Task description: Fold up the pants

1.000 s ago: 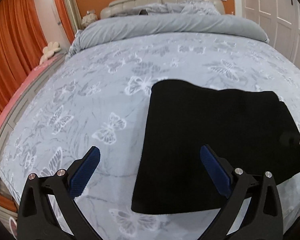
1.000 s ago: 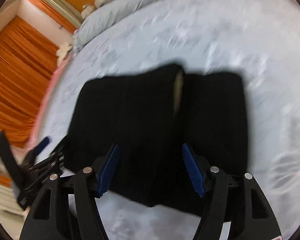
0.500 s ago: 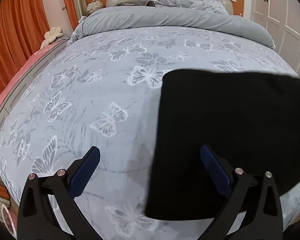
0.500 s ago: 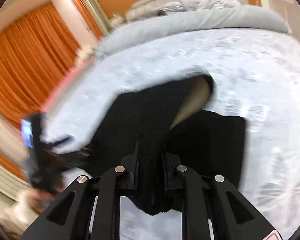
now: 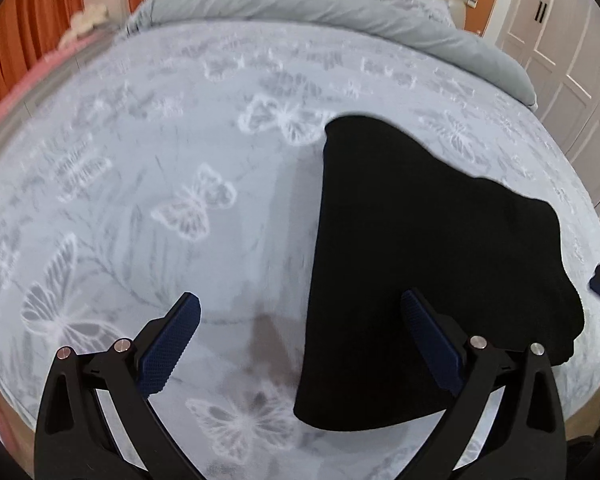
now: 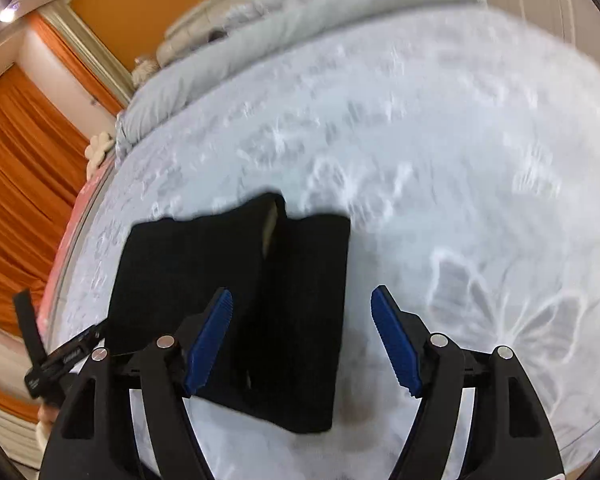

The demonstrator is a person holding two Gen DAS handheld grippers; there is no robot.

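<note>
Matt black knit pants [image 5: 420,248] on smooth butterfly-print cloth bedspread [image 5: 160,152]

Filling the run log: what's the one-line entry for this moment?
pants: folded, on bed | left gripper: open, empty | right gripper: open, empty

Folded black pants [image 5: 428,264]: the one obstacle on the butterfly bedspread [image 5: 148,184].
- Left of the pants: broad bare bedspread, open passage.
- Beyond the pants: bare bedspread up to the rolled grey duvet [image 5: 340,12], which bars the far end.
- Right of the pants: bare bedspread [image 6: 480,184]; white wardrobe doors [image 5: 572,64] stand past the bed's edge.
</note>
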